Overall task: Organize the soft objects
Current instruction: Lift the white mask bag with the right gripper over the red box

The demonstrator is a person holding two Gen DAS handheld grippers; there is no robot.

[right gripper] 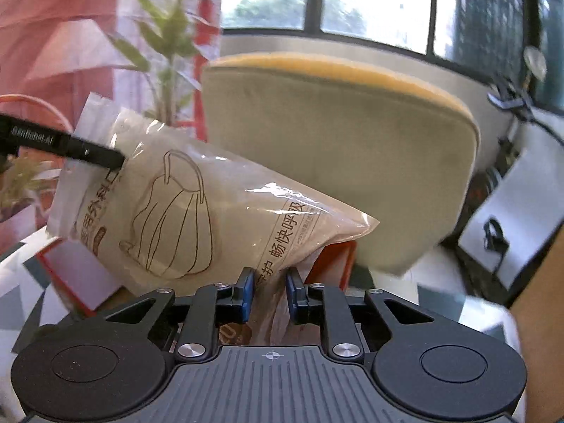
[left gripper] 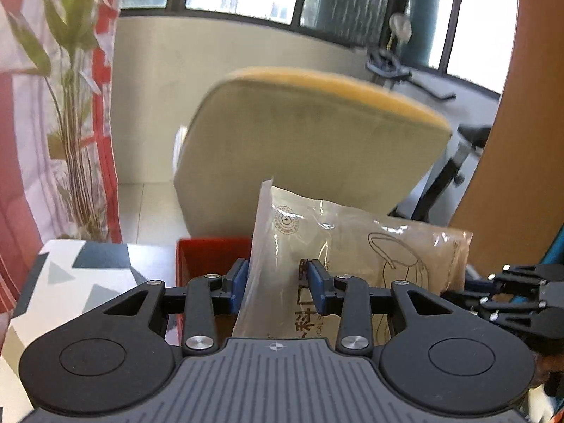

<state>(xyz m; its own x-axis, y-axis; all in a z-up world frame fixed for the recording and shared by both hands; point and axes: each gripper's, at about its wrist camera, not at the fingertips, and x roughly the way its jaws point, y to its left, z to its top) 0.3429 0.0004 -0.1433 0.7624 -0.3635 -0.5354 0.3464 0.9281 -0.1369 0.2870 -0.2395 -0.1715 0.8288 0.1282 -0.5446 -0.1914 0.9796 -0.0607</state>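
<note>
A clear plastic bag of face masks [left gripper: 356,246] with a mask drawing and printed text hangs in the air, held at both ends. My left gripper [left gripper: 278,282] is shut on one end of it, blue pads pressing the plastic. My right gripper [right gripper: 269,290] is shut on the other end of the mask bag [right gripper: 197,211]. In the left wrist view the right gripper [left gripper: 458,294] comes in from the right edge. One dark finger [right gripper: 95,153] of the left gripper shows on the bag's upper left corner. An open red box [left gripper: 211,257] sits just beneath the bag, also seen as the red box [right gripper: 81,275].
A beige cushion with a yellow edge [left gripper: 306,141] stands upright behind the box, the same cushion [right gripper: 335,158] in the right view. The table wears a geometric grey and white cloth [left gripper: 70,282]. A leafy plant [left gripper: 70,105] and a red-striped curtain are at left. A white paper bag [right gripper: 511,229] lies right.
</note>
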